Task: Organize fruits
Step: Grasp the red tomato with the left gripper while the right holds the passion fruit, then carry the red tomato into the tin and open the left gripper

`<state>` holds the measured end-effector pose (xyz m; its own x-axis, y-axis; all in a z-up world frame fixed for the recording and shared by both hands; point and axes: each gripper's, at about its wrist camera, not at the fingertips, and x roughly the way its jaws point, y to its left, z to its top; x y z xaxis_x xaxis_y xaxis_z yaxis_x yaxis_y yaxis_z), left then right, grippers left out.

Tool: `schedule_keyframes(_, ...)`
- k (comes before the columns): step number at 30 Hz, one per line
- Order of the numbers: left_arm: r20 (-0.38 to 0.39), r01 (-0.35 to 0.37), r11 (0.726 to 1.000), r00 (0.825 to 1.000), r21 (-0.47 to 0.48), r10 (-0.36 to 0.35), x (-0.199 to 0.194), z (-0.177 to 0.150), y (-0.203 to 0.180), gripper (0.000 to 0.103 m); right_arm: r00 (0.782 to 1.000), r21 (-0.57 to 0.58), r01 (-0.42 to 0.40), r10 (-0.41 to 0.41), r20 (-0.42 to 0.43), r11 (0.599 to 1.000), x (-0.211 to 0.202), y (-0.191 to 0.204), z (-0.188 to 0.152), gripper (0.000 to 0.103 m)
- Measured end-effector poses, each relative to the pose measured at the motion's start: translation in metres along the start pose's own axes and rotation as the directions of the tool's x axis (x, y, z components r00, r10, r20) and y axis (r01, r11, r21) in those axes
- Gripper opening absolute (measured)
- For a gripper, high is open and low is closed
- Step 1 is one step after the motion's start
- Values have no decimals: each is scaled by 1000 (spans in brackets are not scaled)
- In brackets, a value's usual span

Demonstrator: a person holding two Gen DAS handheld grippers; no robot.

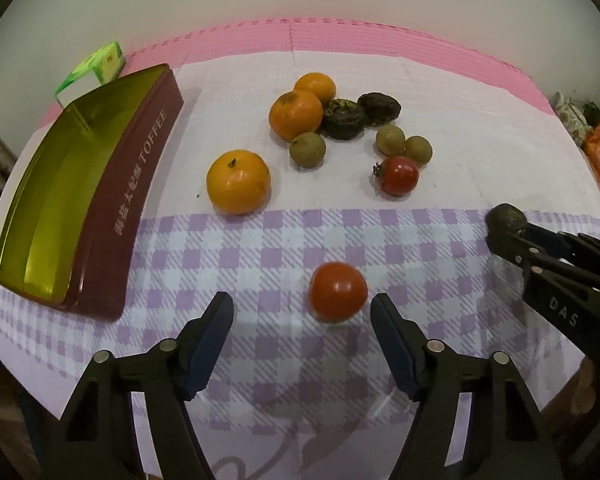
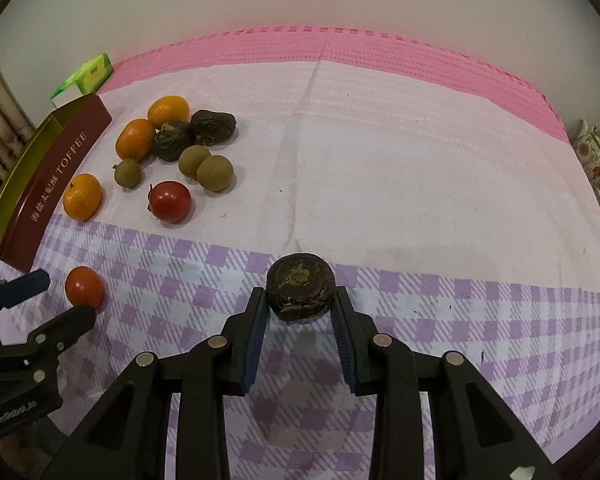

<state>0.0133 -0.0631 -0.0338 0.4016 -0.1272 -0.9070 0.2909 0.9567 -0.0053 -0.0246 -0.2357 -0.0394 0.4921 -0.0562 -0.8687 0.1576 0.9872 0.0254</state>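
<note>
Right claw [image 2: 300,300] clamped on dark wrinkled fruit [image 2: 300,291], flat end facing camera, left claw [image 1: 302,308] open around tomato [image 1: 337,292]

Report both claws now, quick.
Left claw: open, round red tomato between its fingers, not gripped.
Right claw: shut on a dark brown wrinkled round fruit.

Mixed fruits [image 1: 316,124] lie clustered on the cloth.
</note>
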Motion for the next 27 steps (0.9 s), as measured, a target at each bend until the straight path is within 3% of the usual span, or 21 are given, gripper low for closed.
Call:
schedule_keyframes(8, -12, -9, 1000, 1000, 25, 9, 10, 9, -5, 58, 1000, 6, -8, 8, 6, 1000, -2, -3, -2, 31)
schedule_keyframes(16, -17, 15, 999, 1000, 38, -14, 13, 9, -10, 33, 1000, 5, -6, 6, 5, 1000, -1, -1, -1, 31)
schedule_keyframes(27, -24, 21, 999, 1000, 30, -20, 11, 9, -1, 32, 1000, -9, 10, -10, 1, 1000, 1, 1, -1, 31)
